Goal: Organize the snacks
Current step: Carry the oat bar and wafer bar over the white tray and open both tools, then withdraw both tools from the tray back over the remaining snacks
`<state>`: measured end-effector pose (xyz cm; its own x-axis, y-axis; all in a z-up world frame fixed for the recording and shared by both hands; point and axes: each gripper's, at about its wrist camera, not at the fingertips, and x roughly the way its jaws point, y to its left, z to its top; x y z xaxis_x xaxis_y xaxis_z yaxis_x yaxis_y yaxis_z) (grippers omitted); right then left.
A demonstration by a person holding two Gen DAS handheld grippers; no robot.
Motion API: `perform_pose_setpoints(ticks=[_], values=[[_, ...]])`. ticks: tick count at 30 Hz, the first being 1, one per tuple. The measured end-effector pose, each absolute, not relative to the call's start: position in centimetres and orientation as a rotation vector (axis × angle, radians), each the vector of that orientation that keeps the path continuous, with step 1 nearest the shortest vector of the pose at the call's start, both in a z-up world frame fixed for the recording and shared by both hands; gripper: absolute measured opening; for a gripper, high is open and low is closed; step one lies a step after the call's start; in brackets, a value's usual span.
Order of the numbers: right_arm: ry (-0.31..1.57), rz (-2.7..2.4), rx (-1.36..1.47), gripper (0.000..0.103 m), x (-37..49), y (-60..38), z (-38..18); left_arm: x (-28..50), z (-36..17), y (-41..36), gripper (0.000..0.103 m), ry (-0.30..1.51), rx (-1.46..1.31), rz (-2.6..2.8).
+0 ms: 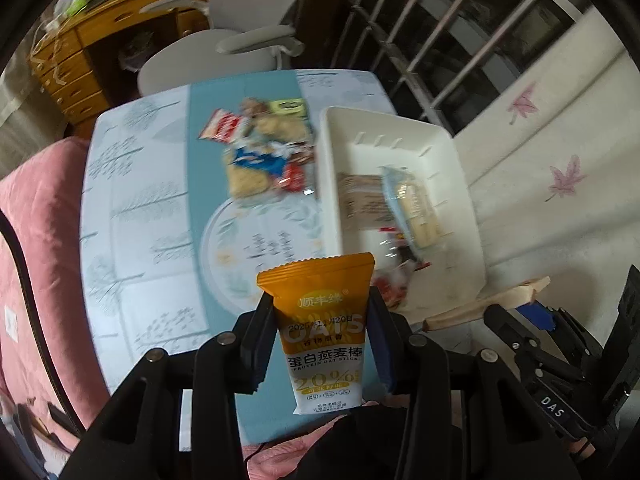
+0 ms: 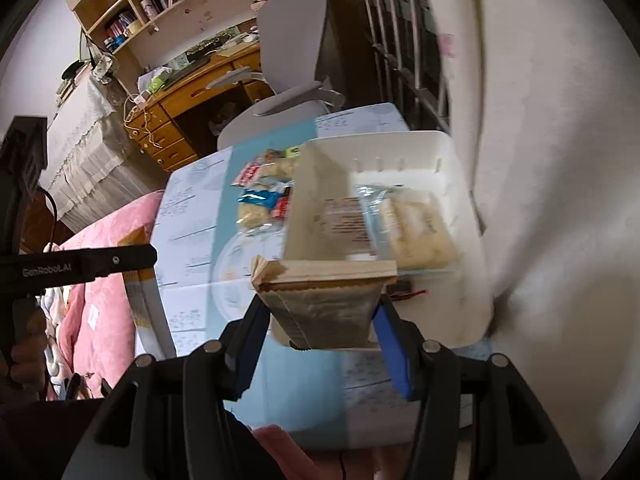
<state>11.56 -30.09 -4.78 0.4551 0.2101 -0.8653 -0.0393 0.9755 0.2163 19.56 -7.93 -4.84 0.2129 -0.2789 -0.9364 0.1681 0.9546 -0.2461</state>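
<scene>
Both claws hover just short of the white bin (image 1: 400, 128), left claw (image 1: 320, 336) clamped on an upright oat stick (image 1: 326, 332), right claw (image 2: 320, 316) nearer it, clamped across a tan packet (image 2: 328, 300).

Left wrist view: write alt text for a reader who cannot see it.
The left claw grips an orange and white oat stick packet above a blue patterned table. Beyond it lie a pile of loose snacks and a white bin already holding some packets.

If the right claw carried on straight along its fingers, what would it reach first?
Probably the white bin: the right claw, shut on a tan packet, points at its near wall, and the gap between them looks free, though depth is unclear.
</scene>
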Motion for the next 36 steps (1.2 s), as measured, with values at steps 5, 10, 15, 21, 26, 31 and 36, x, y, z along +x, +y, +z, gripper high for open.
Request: perform_pose_setpoints(ticks=[5, 10, 15, 21, 26, 31, 36], values=[[1.114, 0.151, 0.147, 0.053, 12.9, -33.4, -5.5, 21.1, -5.7, -12.6, 0.041, 1.321, -0.096, -0.345], [1.162, 0.159, 0.11, 0.053, 14.3, -35.8, -6.7, 22.6, -7.4, -16.2, 0.041, 1.348, -0.108, -0.357], [1.218, 0.17, 0.079, 0.054, 15.4, -37.5, -8.3, 23.6, -9.2, -18.4, 0.079, 1.387, -0.136, -0.332], [1.234, 0.157, 0.069, 0.055, 16.4, -38.8, -9.0, 24.2, -9.5, -18.5, 0.082, 1.384, -0.149, -0.282], [1.25, 0.164, 0.081, 0.056, 17.0, -39.1, -9.6, 24.2, -9.8, -17.5, 0.082, 1.384, -0.168, -0.254], [1.277, 0.177, 0.102, 0.056, 16.9, -38.6, -10.2, 23.5, -10.1, -16.2, 0.082, 1.381, -0.193, -0.235], [1.311, 0.18, 0.136, 0.056, 16.5, -37.3, -10.8, 22.4, -10.7, -14.3, 0.082, 1.38, -0.203, -0.213]])
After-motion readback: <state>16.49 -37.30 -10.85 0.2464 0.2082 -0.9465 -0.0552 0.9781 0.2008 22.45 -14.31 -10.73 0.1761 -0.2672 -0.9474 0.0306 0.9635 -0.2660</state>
